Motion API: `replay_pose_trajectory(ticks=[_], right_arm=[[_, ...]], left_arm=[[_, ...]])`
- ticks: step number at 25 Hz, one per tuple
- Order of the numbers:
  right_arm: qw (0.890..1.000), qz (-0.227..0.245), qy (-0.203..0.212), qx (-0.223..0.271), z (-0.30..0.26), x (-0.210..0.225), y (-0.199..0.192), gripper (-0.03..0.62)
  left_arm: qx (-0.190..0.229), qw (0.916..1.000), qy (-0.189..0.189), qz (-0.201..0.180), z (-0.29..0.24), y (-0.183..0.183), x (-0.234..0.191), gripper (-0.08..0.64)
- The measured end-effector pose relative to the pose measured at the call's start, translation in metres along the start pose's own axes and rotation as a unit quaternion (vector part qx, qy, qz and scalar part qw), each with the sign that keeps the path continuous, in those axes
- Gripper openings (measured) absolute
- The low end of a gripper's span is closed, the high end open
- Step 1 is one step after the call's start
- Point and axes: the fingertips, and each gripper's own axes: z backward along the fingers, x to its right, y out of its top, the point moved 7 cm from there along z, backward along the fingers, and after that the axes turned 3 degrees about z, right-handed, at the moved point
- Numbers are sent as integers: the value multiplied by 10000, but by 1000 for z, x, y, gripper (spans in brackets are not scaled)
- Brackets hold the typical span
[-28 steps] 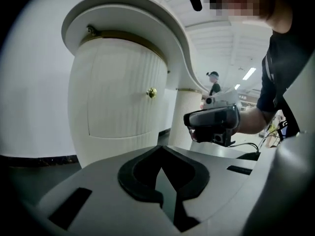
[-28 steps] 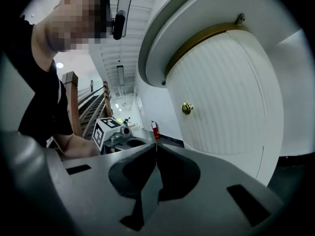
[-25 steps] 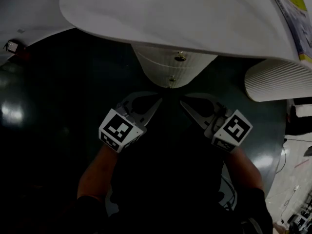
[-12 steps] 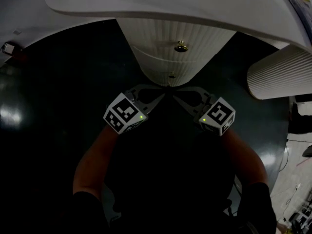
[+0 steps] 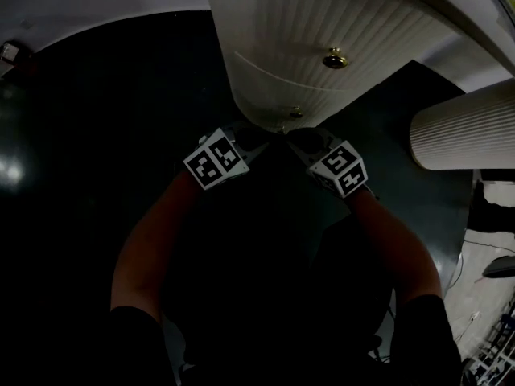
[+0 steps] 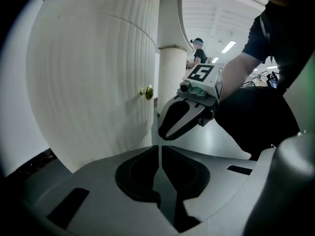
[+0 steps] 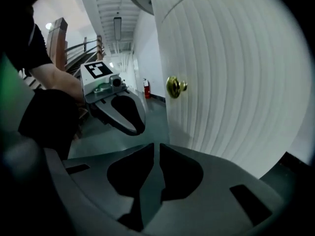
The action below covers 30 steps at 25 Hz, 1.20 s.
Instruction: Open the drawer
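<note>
A white ribbed cabinet carries two brass knobs, an upper one and a lower one. My left gripper and right gripper hang side by side just below the lower knob, tips nearly meeting. Both are shut with nothing held. In the left gripper view the shut jaws point past the lower knob, with the right gripper ahead. In the right gripper view the shut jaws sit below the knob, opposite the left gripper.
A second white ribbed pedestal stands to the right. Dark glossy floor surrounds the cabinet. Cables lie on the floor at far right. A white column and a distant person show behind.
Both grippers have moved forward and closer together, from well below the cabinet to right under its lower knob. The cabinet front now fills more of the head view.
</note>
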Motion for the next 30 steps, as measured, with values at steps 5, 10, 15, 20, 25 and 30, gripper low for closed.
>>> replay_pose_trajectory(ticks=[5, 10, 15, 20, 25, 30], right_arm=[[9981, 317, 62, -533, -32, -3, -25, 18], [9971, 302, -12, -700, -45, 13, -53, 18], [9972, 170, -156, -713, -52, 34, -67, 18], [9966, 5, -305, -765, -57, 41, -87, 20], [9946, 144, -379, -952, -69, 49, -107, 21], [9922, 327, -255, -1180, -76, 47, -105, 23]], left_arm=[[-38, 9995, 29, 296, -13, -21, -11, 40], [-221, 9988, 185, 389, -18, -38, -30, 63], [-443, 9965, 189, 687, -53, -53, -34, 63], [-760, 9969, 150, -121, -86, -59, -16, 67], [-516, 9965, 171, 628, -120, -73, -33, 110], [-752, 9956, 193, 532, -123, -71, -40, 109]])
